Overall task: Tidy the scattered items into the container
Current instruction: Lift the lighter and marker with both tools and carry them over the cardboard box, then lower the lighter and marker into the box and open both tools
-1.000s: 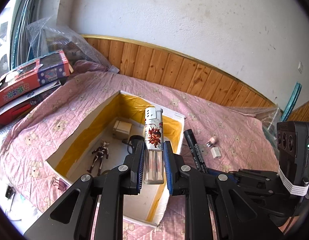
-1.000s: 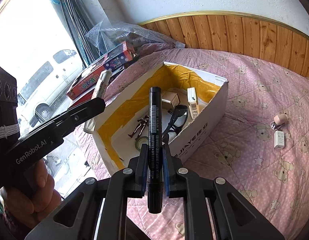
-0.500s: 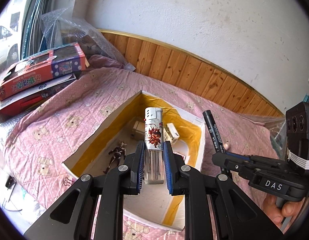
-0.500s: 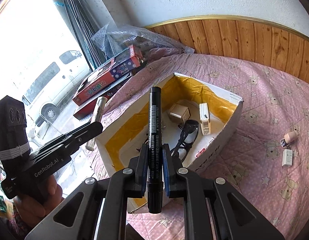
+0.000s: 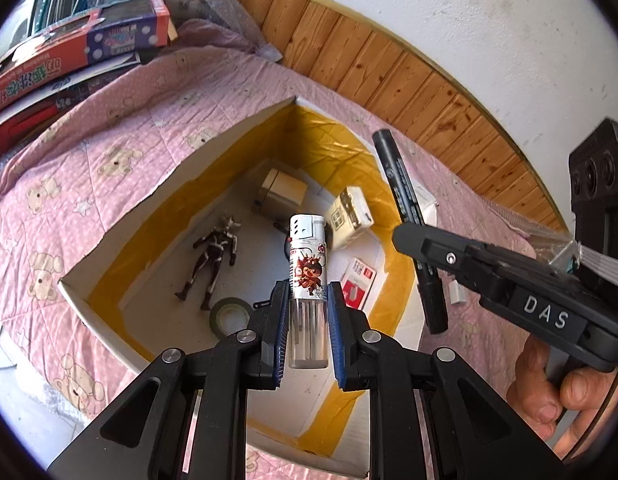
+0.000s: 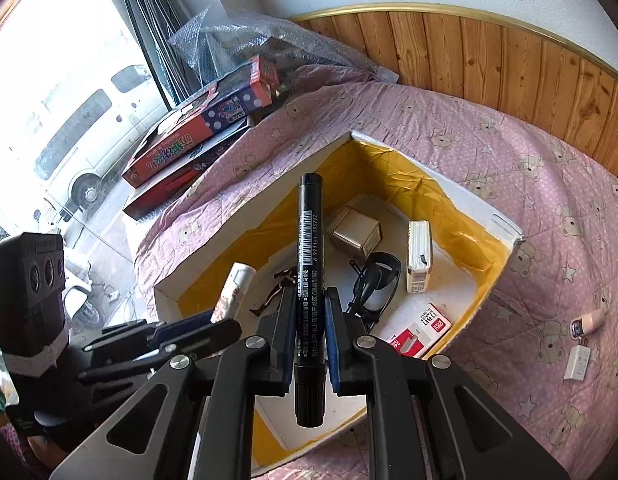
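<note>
So both tongs are loaded right now. The left tongs (image 5: 308,334) are clamped narrow on a lighter (image 5: 308,276), pinching its clear lower half so the printed top sticks out past the tips, right over the open white box (image 5: 213,148) with the yellow tape lining. The right tongs (image 6: 311,334) are closed tight on a black marker (image 6: 309,280), gripped around the middle, with one end poking out ahead over the box and the other hanging back toward the camera.

Past the left tongs' tips, inside the box: a dark toy figure (image 5: 215,258) lying flat, a roll of tape (image 5: 229,314) partly hidden behind the left finger, a small tan carton (image 5: 283,194), a cream packet (image 5: 349,216) leaning near the far wall, and a red staples box (image 5: 359,282) just right of the lighter. Black glasses (image 6: 375,284) only show properly from the right wrist view; the lighter blocks most of them in the other one.

Off to the right of the right tongs, out on the pink bear quilt (image 6: 549,240), sit two small leftovers: a white plug-like thing (image 6: 577,362) and a pinkish thing (image 6: 589,320), too small to identify. Left of the tongs, the stacked toy boxes (image 6: 201,132) are half under bubble wrap. The person's hand (image 5: 557,396) is cut off at the frame edge.
</note>
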`<state>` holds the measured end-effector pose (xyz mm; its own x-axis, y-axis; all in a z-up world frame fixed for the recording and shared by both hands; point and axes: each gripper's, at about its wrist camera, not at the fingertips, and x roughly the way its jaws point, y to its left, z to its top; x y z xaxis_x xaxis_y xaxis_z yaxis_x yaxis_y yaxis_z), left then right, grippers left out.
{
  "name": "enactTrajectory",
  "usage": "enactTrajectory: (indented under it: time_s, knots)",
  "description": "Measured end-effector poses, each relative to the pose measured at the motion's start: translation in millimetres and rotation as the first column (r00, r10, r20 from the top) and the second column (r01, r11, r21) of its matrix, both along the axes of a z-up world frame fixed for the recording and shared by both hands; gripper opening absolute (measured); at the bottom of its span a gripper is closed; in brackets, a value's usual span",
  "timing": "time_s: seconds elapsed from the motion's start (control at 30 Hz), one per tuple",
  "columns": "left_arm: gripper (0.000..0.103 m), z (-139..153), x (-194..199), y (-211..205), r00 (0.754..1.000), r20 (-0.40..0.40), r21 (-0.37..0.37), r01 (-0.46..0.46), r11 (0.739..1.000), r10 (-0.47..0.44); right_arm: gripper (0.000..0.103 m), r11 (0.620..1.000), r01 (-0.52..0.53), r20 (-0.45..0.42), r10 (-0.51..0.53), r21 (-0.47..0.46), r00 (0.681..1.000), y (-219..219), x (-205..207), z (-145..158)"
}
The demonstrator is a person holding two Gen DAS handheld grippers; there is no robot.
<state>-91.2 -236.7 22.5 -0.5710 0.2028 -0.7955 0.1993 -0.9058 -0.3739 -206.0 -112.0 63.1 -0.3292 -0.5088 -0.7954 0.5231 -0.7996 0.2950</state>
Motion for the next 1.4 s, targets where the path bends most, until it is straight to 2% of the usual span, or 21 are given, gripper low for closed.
enactTrajectory:
  time_s: [0.2, 0.47, 0.67, 0.73, 0.77, 0.87, 1.07, 1.4]
  knots:
    - [0.019, -14, -4, 26, 0.995, 0.069, -0.056, 0.082, 0.995, -0.078, 0.014, 0.999, -0.038, 0.107, 0.035, 0.027, 0.994, -27, -24, -20]
    - [0.019, -34, -6, 33, 0.986, 0.134, -0.105, 0.114, 0.988, -0.100, 0.014, 0.989, -0.099, 0.186, 0.076, 0.114, 0.980, -56, -43, -49]
    - [0.021, -41, -12, 34, 0.983, 0.147, -0.128, 0.133, 0.983, -0.114, 0.016, 0.983, -0.100, 0.193, 0.070, 0.152, 0.979, -64, -50, -59]
    - [0.040, -42, -12, 34, 0.981, 0.153, -0.143, 0.140, 0.980, -0.117, 0.023, 0.984, -0.083, 0.190, 0.052, 0.159, 0.980, -61, -51, -60]
    - [0.042, -41, -11, 33, 0.983, 0.147, -0.159, 0.131, 0.979, -0.108, 0.026, 0.985, -0.073, 0.190, 0.043, 0.157, 0.981, -59, -51, -60]
    - [0.043, -37, -7, 36, 0.986, 0.130, -0.199, 0.131, 0.971, -0.106, 0.028, 0.987, -0.057, 0.193, 0.028, 0.147, 0.981, -50, -47, -59]
    - [0.043, -27, 3, 48, 0.985, 0.117, -0.233, 0.151, 0.961, -0.127, 0.029, 0.991, -0.042, 0.193, 0.016, 0.128, 0.981, -29, -28, -54]
    - [0.043, -6, 31, 67, 0.986, 0.094, -0.265, 0.161, 0.951, -0.141, 0.029, 0.997, -0.033, 0.154, 0.022, 0.067, 0.988, 2, 12, -31]
